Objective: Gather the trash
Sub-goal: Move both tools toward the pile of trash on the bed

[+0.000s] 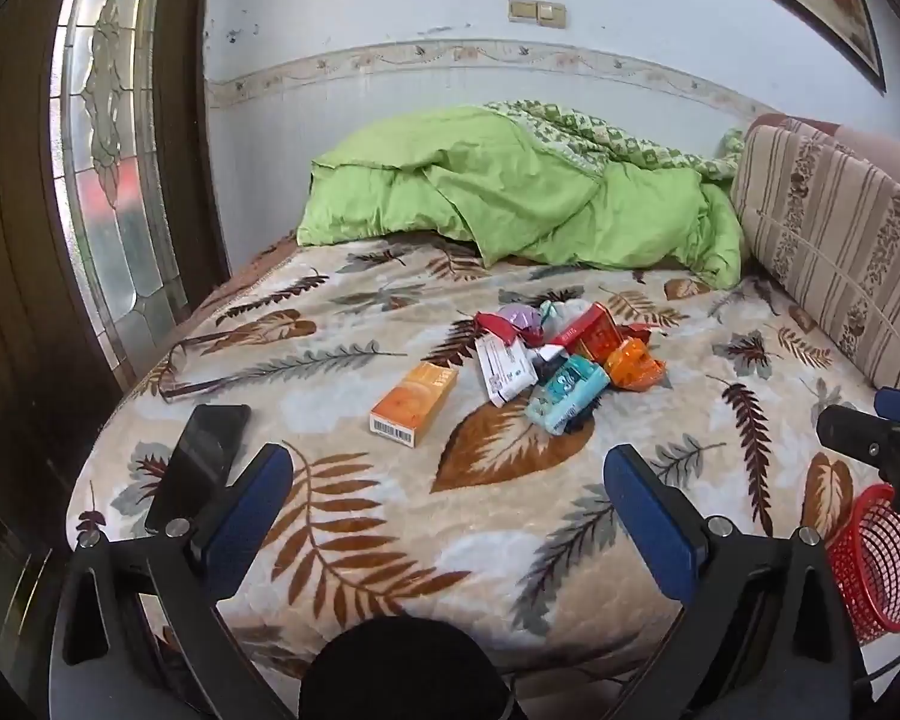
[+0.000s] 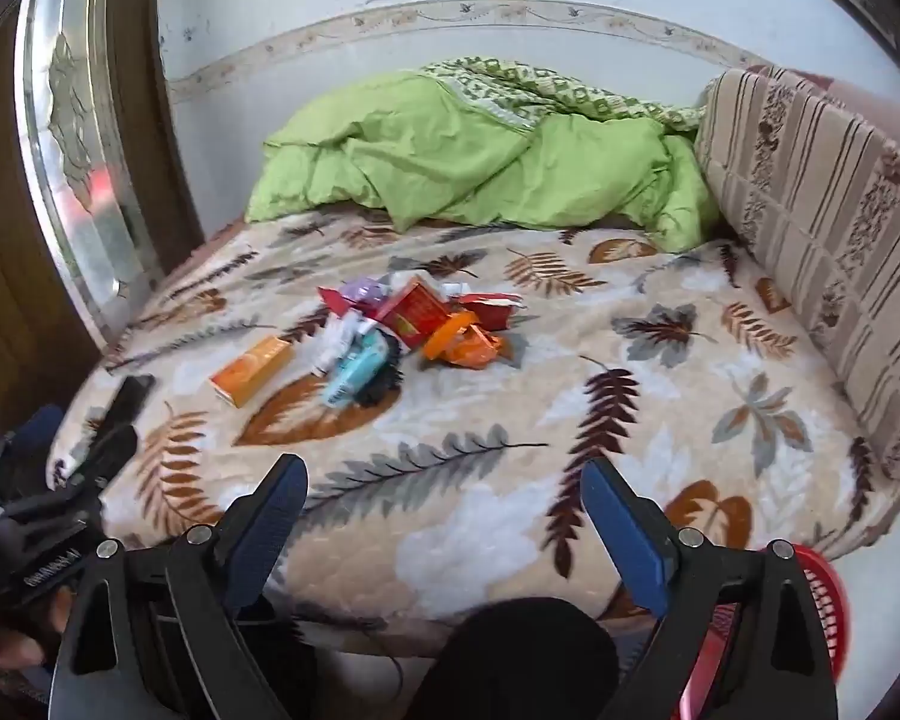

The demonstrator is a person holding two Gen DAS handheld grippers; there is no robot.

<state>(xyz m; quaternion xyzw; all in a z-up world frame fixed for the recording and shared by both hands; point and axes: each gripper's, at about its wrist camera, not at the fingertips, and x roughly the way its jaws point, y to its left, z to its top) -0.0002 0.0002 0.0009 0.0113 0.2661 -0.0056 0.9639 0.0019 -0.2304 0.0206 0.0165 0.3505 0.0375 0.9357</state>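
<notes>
A pile of trash lies mid-bed on the leaf-print blanket (image 1: 390, 540): an orange box (image 1: 414, 402), a white wrapper (image 1: 506, 371), a teal packet (image 1: 567, 395), a red box (image 1: 591, 333) and an orange wrapper (image 1: 633, 365). The right wrist view shows the same orange box (image 2: 252, 370), teal packet (image 2: 354, 373), red box (image 2: 417, 312) and orange wrapper (image 2: 465, 347). My left gripper (image 1: 447, 468) is open and empty, short of the pile. My right gripper (image 2: 444, 477) is open and empty near the bed's front edge. A red mesh basket (image 1: 876, 564) stands at the lower right, also in the right wrist view (image 2: 825, 606).
A black phone (image 1: 201, 462) lies at the bed's left front corner. A green duvet (image 1: 510, 198) is bunched at the far end. A striped cushion (image 1: 834, 246) lines the right side. A wooden door with glass (image 1: 108, 168) stands left. The other gripper (image 2: 42, 510) shows at lower left.
</notes>
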